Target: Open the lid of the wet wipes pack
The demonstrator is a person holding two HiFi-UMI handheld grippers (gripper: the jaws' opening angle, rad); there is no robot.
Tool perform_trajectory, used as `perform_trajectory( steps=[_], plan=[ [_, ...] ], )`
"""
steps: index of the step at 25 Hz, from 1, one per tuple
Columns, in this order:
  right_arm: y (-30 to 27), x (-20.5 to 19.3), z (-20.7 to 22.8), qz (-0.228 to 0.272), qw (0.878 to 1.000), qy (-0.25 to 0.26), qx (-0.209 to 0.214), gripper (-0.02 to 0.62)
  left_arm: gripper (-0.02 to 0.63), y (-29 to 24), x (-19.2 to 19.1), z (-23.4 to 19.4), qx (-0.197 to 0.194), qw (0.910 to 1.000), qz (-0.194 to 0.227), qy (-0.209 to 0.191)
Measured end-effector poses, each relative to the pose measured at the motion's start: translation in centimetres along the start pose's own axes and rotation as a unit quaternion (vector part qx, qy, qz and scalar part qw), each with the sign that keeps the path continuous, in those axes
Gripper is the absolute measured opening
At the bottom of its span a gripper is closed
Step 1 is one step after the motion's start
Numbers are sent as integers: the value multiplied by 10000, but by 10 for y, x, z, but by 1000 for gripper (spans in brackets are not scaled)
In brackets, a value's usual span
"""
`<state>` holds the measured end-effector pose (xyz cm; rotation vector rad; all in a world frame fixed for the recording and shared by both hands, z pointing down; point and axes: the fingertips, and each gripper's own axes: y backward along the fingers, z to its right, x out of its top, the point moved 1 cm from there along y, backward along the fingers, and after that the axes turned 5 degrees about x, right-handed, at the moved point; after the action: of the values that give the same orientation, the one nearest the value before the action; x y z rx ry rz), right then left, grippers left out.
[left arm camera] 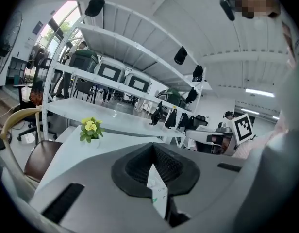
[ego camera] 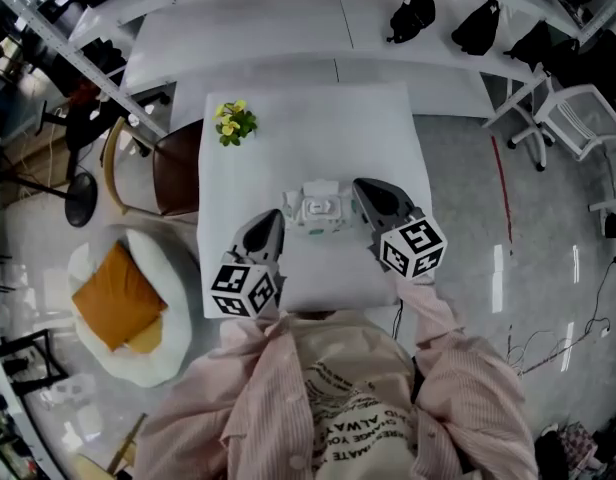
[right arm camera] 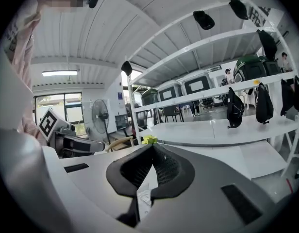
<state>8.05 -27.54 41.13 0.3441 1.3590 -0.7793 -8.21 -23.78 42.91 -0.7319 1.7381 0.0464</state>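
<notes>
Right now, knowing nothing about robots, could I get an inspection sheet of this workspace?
Surface: white table.
Job's things: wet wipes pack, held between both grippers; lid state unclear.
Clutter: yellow flowers at the table's far left corner.
Grippers: left gripper and right gripper, jaws of each shut on an edge of the pack.
Cables: thin cables on the floor, right.
Surroundings: brown chair, white beanbag with orange cushion, dark bags on a long bench, office chair.
</notes>
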Motion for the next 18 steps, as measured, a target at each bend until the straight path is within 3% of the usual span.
perform_trajectory(
  steps=[18],
  plan=[
    [54,38,-10,787,9951,-217,-563,0,-2,34,46,-2,162,9974,682,-178]
  ],
)
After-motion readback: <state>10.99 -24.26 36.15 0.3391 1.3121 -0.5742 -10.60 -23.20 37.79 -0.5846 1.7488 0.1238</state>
